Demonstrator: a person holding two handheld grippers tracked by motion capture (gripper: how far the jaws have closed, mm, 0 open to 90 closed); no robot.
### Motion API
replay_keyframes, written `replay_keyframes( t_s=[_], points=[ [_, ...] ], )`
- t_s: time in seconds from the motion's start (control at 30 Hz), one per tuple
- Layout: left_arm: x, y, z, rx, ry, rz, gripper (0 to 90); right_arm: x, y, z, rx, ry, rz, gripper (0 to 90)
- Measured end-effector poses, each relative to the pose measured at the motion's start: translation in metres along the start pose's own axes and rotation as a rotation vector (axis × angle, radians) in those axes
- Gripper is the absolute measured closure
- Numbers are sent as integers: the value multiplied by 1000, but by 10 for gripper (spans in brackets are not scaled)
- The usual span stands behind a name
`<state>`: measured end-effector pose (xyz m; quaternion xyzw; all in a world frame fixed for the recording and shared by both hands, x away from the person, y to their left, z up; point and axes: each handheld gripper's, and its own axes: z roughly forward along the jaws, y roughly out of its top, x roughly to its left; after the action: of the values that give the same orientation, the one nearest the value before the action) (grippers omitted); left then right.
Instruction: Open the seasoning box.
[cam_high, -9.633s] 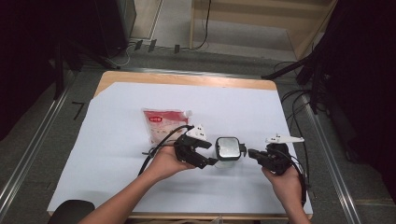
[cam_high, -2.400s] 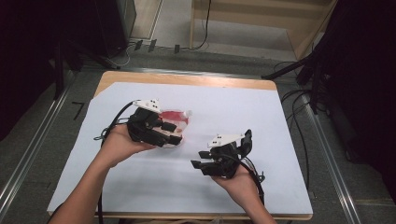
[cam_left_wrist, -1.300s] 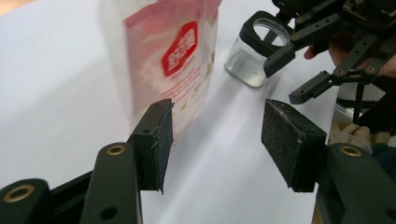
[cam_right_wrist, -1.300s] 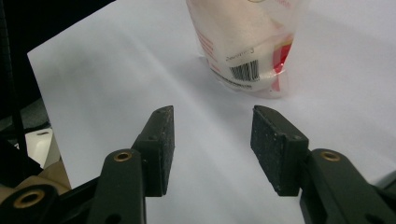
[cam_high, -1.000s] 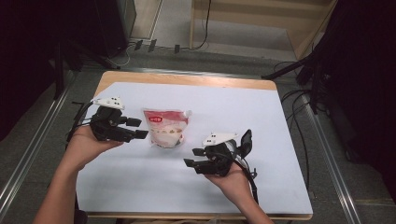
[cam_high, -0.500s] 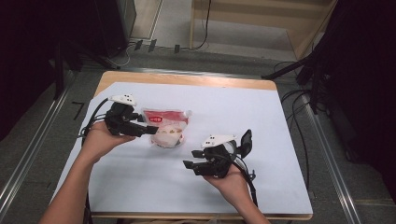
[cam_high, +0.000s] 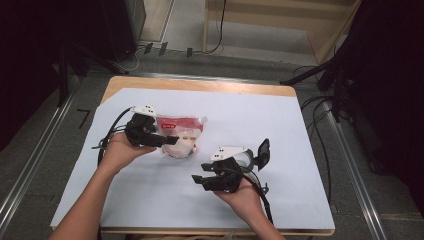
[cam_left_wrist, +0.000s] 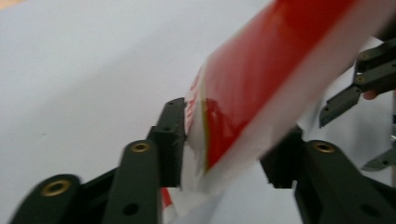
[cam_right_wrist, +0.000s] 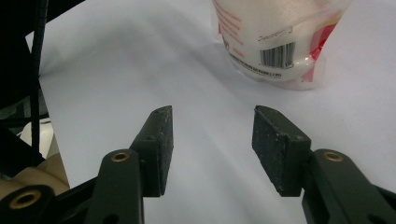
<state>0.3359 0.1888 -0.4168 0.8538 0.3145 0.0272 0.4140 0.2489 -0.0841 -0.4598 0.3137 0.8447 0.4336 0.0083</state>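
One sealed snack bag (cam_high: 179, 135), clear plastic with a red header band and pale contents, lies on the white table cover (cam_high: 300, 130) left of its middle, and everything else is best placed against it. Its red top edge sits between the jaws of the left gripper (cam_high: 167, 140), which comes in from the bag's left side. In the left gripper view the red band (cam_left_wrist: 261, 88) runs slantwise through the gap, with one pad against the film and the other apparently just short of it; these jaws have just been closing, with the bag edge between them, so a firm pinch looks close but not certain. Taking the flat sealed edge makes sense, as it gives thin, stiff material to grip rather than the soft bulging belly.

The right gripper (cam_high: 201, 180) rests lower and to the right of the bag, well apart from it, jaws half spread on nothing and pointed back toward it. In the right gripper view the bag's barcode end (cam_right_wrist: 275, 55) lies ahead, probably waiting for a second hold.
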Motion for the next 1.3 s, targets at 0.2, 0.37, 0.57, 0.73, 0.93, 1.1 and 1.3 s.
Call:
replay_keyframes(
  t_s=[0.2,0.37,0.57,0.73,0.93,1.1,1.3],
  points=[
    [1,-1,2,-6,-8,-7,732,1,0,4,-9,-4,-8,475],
    [3,1,2,19,-51,-74,852,0,-1,6,-19,-7,1,471],
    [-2,10,-5,29,-31,-102,900,-2,-2,7,-34,-10,1,469],
    [-5,15,-25,20,-10,-105,900,-1,-2,8,-38,-10,-3,471],
    [-14,23,-48,-30,-21,-89,900,1,-3,12,-44,-14,-11,478],
    [-27,29,-56,-28,-36,-71,900,3,-3,17,-43,-6,-15,480],
    [-42,36,-62,-45,-98,-84,900,3,-6,25,-33,-15,-25,482]
  ],
)
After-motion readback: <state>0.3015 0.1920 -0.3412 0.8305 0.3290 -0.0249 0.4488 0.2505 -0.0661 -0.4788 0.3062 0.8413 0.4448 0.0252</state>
